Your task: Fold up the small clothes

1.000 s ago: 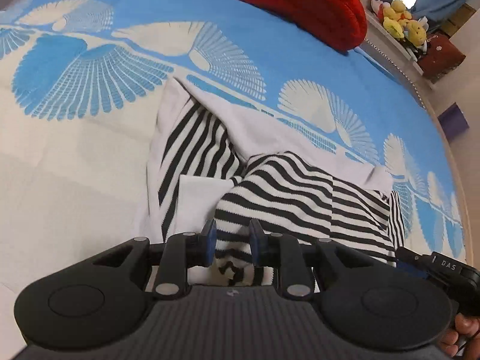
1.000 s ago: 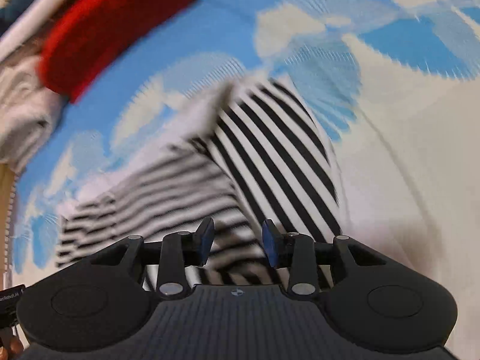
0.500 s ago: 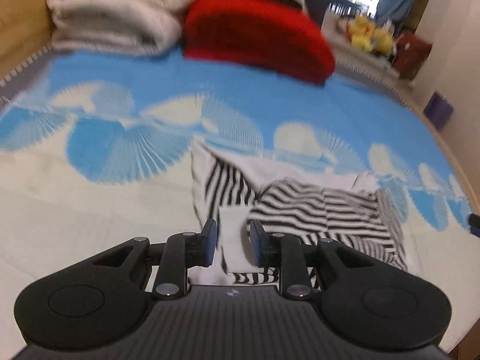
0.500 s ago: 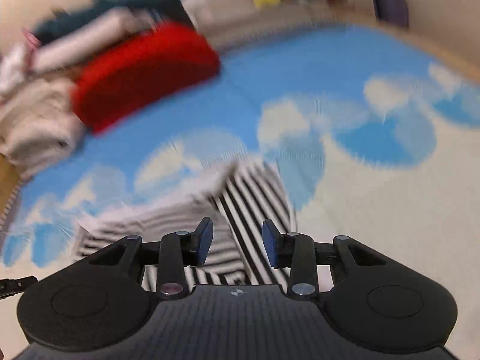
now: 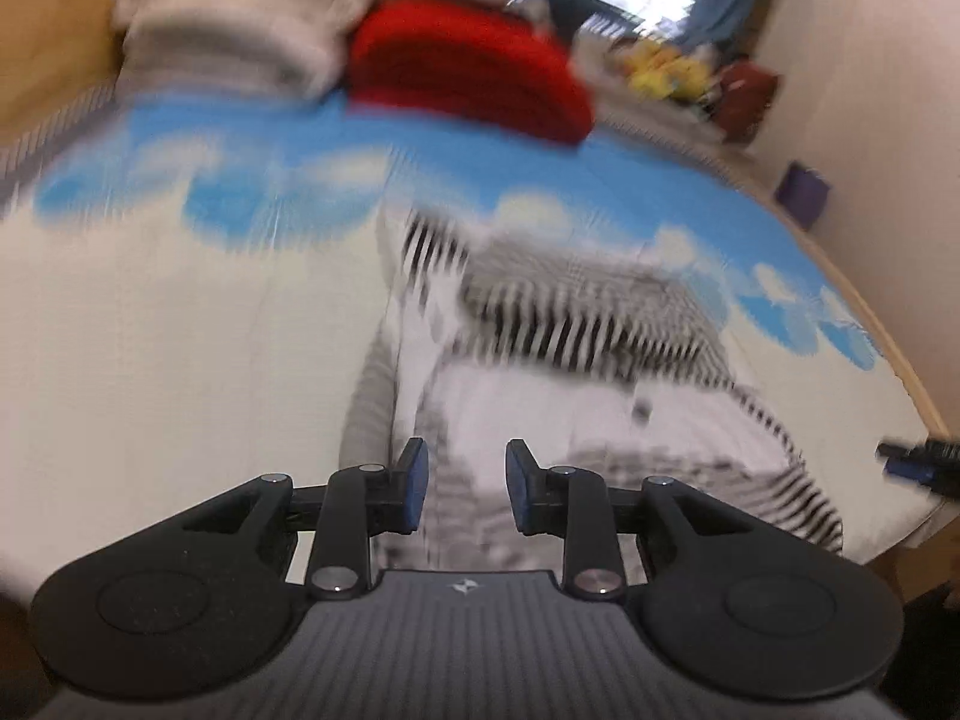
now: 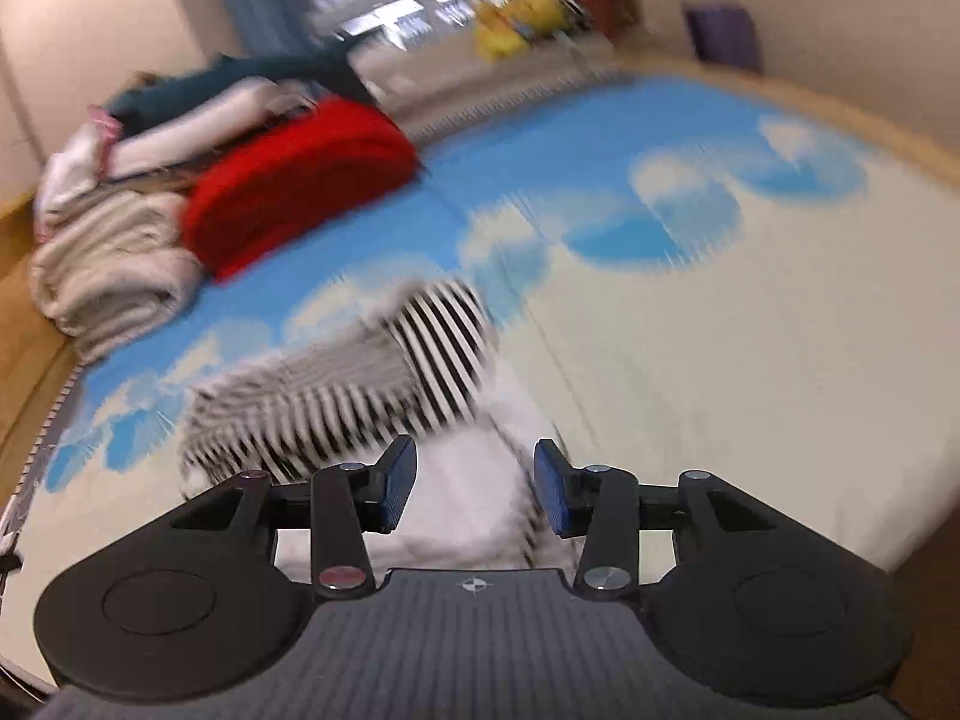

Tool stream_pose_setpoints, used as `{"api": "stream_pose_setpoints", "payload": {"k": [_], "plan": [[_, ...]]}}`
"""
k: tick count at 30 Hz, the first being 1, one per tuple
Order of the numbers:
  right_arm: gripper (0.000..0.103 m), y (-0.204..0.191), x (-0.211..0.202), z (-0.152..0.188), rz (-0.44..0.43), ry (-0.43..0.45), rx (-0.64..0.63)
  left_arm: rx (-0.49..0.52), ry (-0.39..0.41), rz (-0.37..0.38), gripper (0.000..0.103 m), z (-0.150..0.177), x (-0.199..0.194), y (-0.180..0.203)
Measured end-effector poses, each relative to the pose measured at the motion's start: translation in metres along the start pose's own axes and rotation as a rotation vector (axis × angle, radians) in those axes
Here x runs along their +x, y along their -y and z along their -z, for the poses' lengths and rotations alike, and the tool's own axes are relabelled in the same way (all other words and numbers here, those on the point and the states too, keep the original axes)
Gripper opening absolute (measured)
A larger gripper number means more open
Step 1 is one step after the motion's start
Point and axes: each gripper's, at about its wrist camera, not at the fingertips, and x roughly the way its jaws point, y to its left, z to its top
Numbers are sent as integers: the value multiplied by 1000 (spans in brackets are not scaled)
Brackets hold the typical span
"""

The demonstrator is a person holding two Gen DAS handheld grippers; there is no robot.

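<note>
A black-and-white striped small garment (image 5: pixel 576 360) lies partly folded on the blue-and-cream bedspread (image 5: pixel 180 348); it also shows in the right wrist view (image 6: pixel 372 384). My left gripper (image 5: pixel 465 486) is open and empty, held above the garment's near white part. My right gripper (image 6: pixel 474 486) is open and empty above the garment's near edge. Both views are motion-blurred. The right gripper's tip (image 5: pixel 918 459) shows at the right edge of the left wrist view.
A red folded blanket (image 5: pixel 468 78) and a stack of cream and white folded textiles (image 6: pixel 114 258) sit at the far end of the bed. Yellow toys (image 6: pixel 516 24) lie on a ledge beyond. The bed's wooden edge (image 5: pixel 900 354) runs along the right.
Both grippers have pulled back and risen away from the garment, so more of the room shows. The left gripper, which had striped cloth between its fingers a second ago, is now empty.
</note>
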Motion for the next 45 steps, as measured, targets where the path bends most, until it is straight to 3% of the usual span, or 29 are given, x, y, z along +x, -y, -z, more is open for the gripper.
{"api": "stream_pose_setpoints", "payload": {"k": [2,3,4,7,11,19,29,30,31,33,34,39,42,45], "plan": [[45,13,12,18,27,-94,52,-68,-59,-12,36,15,17,-12],[45,18,20,23,24,-138,82,-101,-79,-19,47,21,25,-18],[45,18,23,27,19,-164,95,-133,-102,-29,51,27,36,-25],[46,12,38,38,45,-225,65,-262,-235,-50,53,34,66,-47],[47,11,57,50,67,-314,64,-381,-291,-26,56,38,82,-62],[50,14,78,64,128,-399,90,-308,-343,-36,58,43,99,-47],[50,6,87,68,152,-412,42,-194,-317,-95,57,45,102,-30],[45,5,87,68,155,-410,34,-179,-314,-103,52,45,102,-28],[32,4,87,68,152,-407,27,-163,-309,-112,48,45,103,-27],[15,2,85,67,124,-402,31,-136,-298,-108,12,43,102,-25],[10,1,84,66,114,-395,32,-131,-288,-93,11,42,100,-25],[6,1,69,58,87,-323,47,-124,-212,-74,10,33,83,-25],[9,6,70,59,91,-330,72,-156,-255,-75,14,37,89,-29],[21,7,82,68,120,-402,56,-193,-301,-90,26,42,99,-35]]}}
